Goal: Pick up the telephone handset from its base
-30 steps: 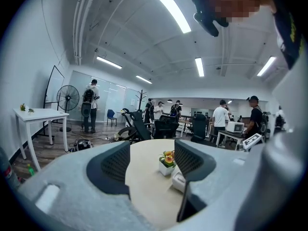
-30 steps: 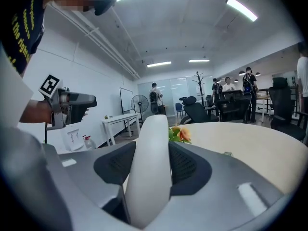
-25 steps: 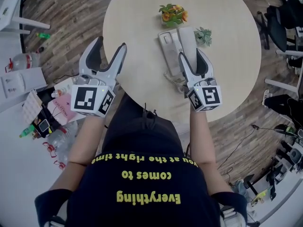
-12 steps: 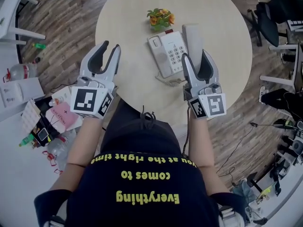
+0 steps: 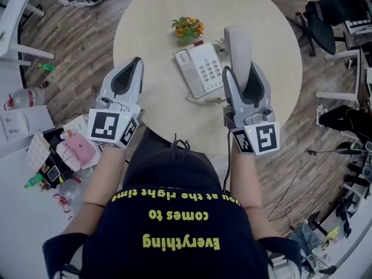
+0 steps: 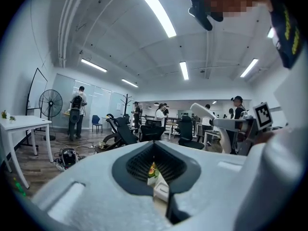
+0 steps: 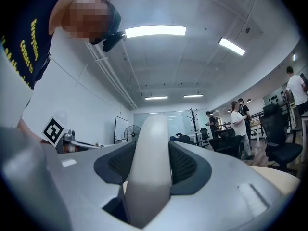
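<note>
A white telephone base with a keypad lies on the round beige table. Its white handset is off the base and raised above the table's right side. My right gripper is shut on the handset's lower part. In the right gripper view the handset stands upright between the dark pads. A coiled cord runs from the base toward the table's near edge. My left gripper is shut and empty over the table's left edge. In the left gripper view its pads meet, leaving only a slit.
A small pot of orange flowers stands behind the phone base. Bottles, boxes and bags clutter the floor on the left. Office chairs stand to the right. Several people are far back in the room.
My right gripper has lifted the handset off the base and higher above the table. My left gripper's jaws have gone from wide open to shut, and it has shifted slightly.
</note>
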Action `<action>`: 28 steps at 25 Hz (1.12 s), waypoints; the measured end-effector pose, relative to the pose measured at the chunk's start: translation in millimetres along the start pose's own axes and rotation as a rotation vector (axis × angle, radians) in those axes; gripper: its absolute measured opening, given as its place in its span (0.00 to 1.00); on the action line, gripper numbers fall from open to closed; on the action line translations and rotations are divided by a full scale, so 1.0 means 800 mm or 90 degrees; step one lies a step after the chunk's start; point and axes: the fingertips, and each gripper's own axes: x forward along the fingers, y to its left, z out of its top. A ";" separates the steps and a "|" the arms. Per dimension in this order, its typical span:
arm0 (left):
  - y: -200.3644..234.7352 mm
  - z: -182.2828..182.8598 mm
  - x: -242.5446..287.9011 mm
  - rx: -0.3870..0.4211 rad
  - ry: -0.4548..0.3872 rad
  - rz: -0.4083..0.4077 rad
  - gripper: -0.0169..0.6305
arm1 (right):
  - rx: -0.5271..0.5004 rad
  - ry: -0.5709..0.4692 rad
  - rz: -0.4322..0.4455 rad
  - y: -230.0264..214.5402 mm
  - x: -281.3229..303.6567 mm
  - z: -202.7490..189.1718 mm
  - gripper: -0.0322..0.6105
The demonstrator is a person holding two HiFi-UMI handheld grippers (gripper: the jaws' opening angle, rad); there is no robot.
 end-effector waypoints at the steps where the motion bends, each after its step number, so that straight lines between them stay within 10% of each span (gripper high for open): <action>1: -0.002 0.002 -0.001 0.000 -0.002 -0.003 0.03 | -0.001 -0.005 0.000 0.002 -0.002 0.006 0.40; 28: -0.033 0.029 0.005 0.025 -0.021 -0.047 0.03 | -0.013 -0.048 -0.039 0.002 -0.044 0.062 0.40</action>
